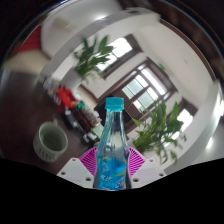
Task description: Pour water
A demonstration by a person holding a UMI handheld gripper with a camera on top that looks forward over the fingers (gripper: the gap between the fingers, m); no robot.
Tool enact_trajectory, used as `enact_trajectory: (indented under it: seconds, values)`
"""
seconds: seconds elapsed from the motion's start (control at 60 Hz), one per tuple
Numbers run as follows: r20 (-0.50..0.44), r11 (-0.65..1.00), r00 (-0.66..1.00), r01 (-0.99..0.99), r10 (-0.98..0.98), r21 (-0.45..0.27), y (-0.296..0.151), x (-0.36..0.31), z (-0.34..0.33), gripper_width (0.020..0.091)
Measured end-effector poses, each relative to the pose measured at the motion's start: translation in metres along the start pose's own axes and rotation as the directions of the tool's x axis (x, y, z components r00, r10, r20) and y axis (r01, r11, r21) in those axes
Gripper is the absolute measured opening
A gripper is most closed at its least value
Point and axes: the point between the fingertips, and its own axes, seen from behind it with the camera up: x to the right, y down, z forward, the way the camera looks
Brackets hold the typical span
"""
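A clear water bottle (112, 150) with a blue cap and blue label stands upright between the fingers (112, 165), whose pink pads (90, 160) press against both its sides, so they are closed on it. To the bottle's left sits a white cup (47, 141). Behind the bottle, leafy plants (160, 125) stand before large windows (150, 88).

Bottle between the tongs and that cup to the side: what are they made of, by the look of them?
Clear blue-tinted bottle with turquoise cap: probably thin glossy plastic, since the room shows through it. The tongs appear shut on it. Pale round cup with dark inside: possibly ceramic or paper; matte, cannot tell.
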Motion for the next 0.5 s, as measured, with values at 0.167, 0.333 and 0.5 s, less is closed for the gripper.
enact_trajectory:
  seconds: [0.167, 0.333, 0.5]
  values:
    - [0.110, 0.854, 0.852, -0.518, 0.511, 0.048, -0.006, 0.021, 0.011, 0.0364]
    - [0.162, 0.650, 0.647, -0.759, 0.745, 0.045, -0.001, 0.025, 0.022, 0.0364]
    - [0.161, 0.583, 0.582, -0.811, 0.797, 0.051, 0.021, 0.013, 0.022, 0.0363]
